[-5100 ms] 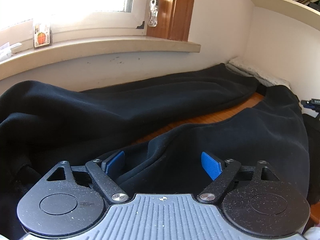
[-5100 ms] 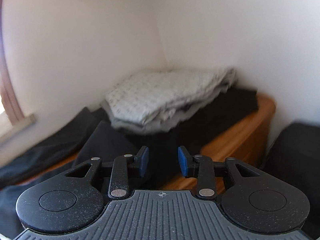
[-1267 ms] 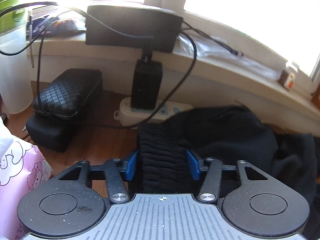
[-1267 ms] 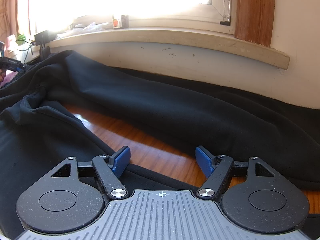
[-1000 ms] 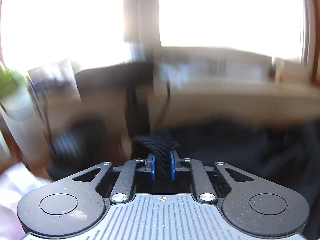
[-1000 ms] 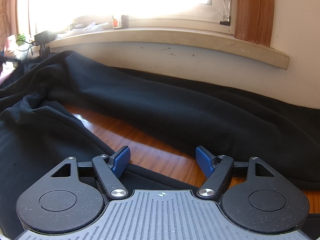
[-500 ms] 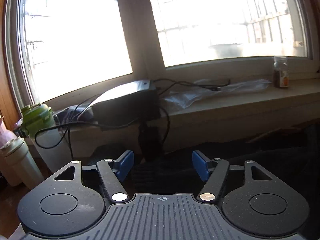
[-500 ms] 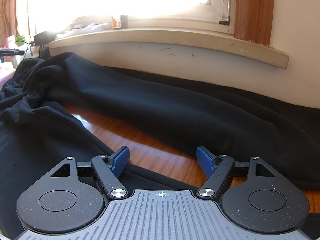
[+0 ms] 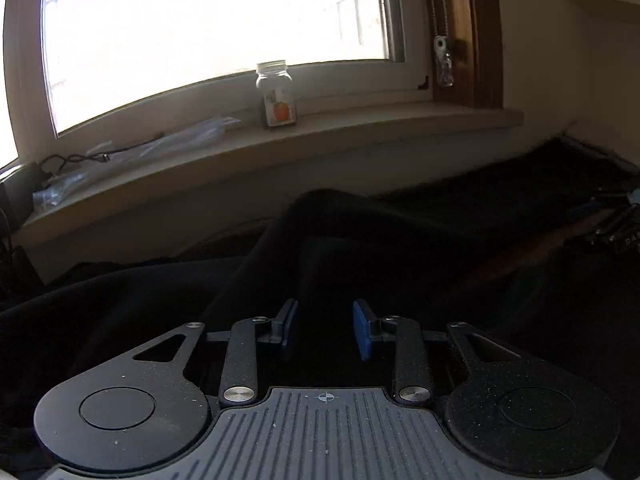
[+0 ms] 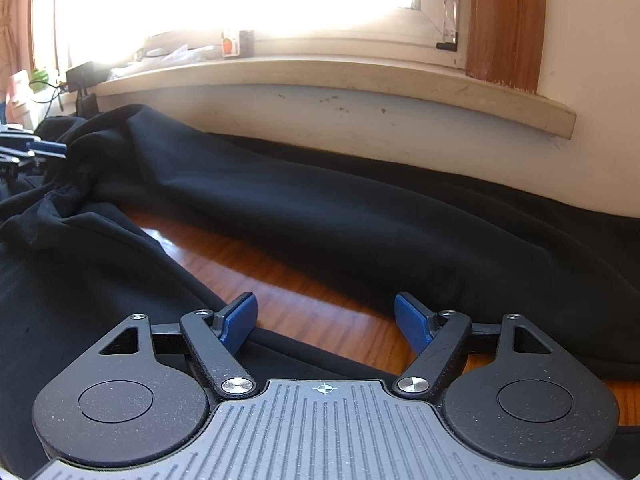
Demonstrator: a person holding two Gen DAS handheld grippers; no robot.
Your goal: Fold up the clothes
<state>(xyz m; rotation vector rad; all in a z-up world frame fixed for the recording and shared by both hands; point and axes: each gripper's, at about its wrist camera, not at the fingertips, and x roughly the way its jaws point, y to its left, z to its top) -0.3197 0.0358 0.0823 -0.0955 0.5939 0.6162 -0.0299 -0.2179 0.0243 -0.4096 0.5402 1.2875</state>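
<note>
A black garment (image 10: 320, 208) lies spread along the wooden tabletop (image 10: 304, 276) under the window, with two long parts and bare wood between them. In the left wrist view the same black cloth (image 9: 400, 240) fills the dim lower half. My left gripper (image 9: 325, 328) hangs low over it. Its jaws are closing, a ridge of the cloth runs between the blue pads, and a gap still shows. My right gripper (image 10: 325, 320) is open over the bare wood and a near edge of the cloth, gripping nothing. Each gripper shows small at the edge of the other's view.
A stone window sill (image 9: 280, 148) runs behind the table, holding a glass jar (image 9: 278, 94) with an orange label, a plastic bag with a cable (image 9: 140, 152) and a black box (image 10: 82, 72). A wooden window frame (image 10: 504, 20) stands at the right. The wall closes the far side.
The left gripper let go of the ribbed black hem, swung right along the sill to above the cloth, and its jaws have narrowed again. The right gripper has not moved.
</note>
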